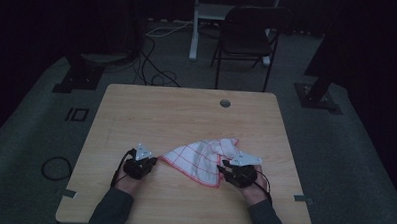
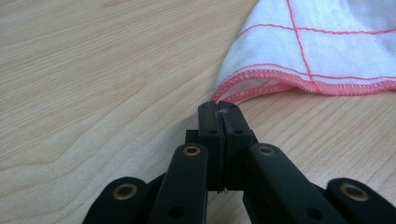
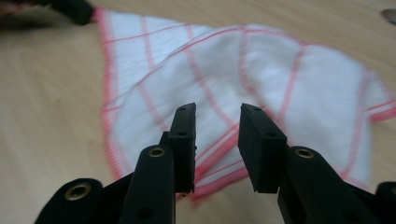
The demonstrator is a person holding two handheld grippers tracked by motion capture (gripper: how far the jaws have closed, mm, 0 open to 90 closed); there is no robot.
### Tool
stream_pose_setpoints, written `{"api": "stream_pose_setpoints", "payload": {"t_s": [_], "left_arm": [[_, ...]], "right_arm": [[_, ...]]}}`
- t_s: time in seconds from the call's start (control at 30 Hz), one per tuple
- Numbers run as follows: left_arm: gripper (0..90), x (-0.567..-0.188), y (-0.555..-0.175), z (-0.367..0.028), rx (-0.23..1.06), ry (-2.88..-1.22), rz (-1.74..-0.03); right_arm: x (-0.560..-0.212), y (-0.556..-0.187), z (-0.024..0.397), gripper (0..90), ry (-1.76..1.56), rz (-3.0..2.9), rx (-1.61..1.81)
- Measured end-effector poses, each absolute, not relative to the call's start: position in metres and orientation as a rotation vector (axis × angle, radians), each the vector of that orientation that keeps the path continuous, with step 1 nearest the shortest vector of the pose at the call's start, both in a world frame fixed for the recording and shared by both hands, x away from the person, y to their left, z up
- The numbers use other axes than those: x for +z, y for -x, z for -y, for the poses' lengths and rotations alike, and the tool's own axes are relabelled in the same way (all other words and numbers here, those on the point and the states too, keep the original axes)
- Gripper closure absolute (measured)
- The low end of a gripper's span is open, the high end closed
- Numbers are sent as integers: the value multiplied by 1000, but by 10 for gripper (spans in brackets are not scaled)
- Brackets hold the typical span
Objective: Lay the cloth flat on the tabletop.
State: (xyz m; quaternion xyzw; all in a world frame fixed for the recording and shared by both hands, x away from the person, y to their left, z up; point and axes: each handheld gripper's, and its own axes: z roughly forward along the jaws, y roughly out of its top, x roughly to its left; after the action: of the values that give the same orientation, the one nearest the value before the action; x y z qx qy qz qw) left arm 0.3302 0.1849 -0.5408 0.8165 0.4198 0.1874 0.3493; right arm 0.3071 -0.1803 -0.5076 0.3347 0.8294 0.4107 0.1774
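**Cloth pinned at its left corner, right tongs parted beside it**

Near edge: two forearms in dark sleeves come in from the bottom of the high view, each hand on a gripper w/ a grey three-cornered plate on top.

Left gripper [image 1: 153,161] sits near-left on the table [image 1: 136,110], tips pointing right. Its jaws are clenched on the left corner of the cloth [image 1: 202,157]; in the left gripper view the left gripper [image 2: 222,108] has its pads pressed flat together w/ the pink hem of the cloth [image 2: 299,51] pinched at the very tip. From there the hem runs off to the right, a bit raised off the wood just past the pinch.

Right gripper [image 1: 223,168] is near-right, tips pointing left at the cloth's near-right edge. Its jaws stand parted, released. In the right gripper view the right gripper [image 3: 217,149] shows a clear gap between the pads; cloth [image 3: 243,79] lies beyond and under them, not squeezed. Whether the tips touch the fabric: can't tell.

The cloth is white w/ a red grid and pink stitched border, lying mid-table between the two grippers, rumpled and partly folded, stretching from the pinched left corner to a far-right corner.

Farther: bare wood, then a round cable hole [image 1: 225,103] near the table's far edge, right of centre. Beyond the table, on the grey floor: a dark folding chair [image 1: 249,36] and loose cables [image 1: 153,65].
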Motion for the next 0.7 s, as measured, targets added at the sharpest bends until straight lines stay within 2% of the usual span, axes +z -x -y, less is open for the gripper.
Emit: {"api": "stream_pose_setpoints", "payload": {"t_s": [0.23, 0.47, 0.5, 0.63, 0.7], "left_arm": [[894, -541, -330, -185, 484, -2111, -1089], [890, -541, -330, -185, 488, -2110, -1090], [890, -541, -330, -185, 488, -2110, -1090], [880, -541, -330, -184, 486, -2100, -1105], [864, -540, -329, -183, 486, -2095, -1102]], "right_arm": [[-526, -287, 170, 681, -867, -2436, 1146], [-538, -281, 163, 648, -792, -2525, 1089], [-539, -280, 162, 659, -782, -2537, 1077], [-540, -281, 160, 829, -759, -2544, 1036], [-539, -282, 160, 877, -751, -2540, 1040]]}}
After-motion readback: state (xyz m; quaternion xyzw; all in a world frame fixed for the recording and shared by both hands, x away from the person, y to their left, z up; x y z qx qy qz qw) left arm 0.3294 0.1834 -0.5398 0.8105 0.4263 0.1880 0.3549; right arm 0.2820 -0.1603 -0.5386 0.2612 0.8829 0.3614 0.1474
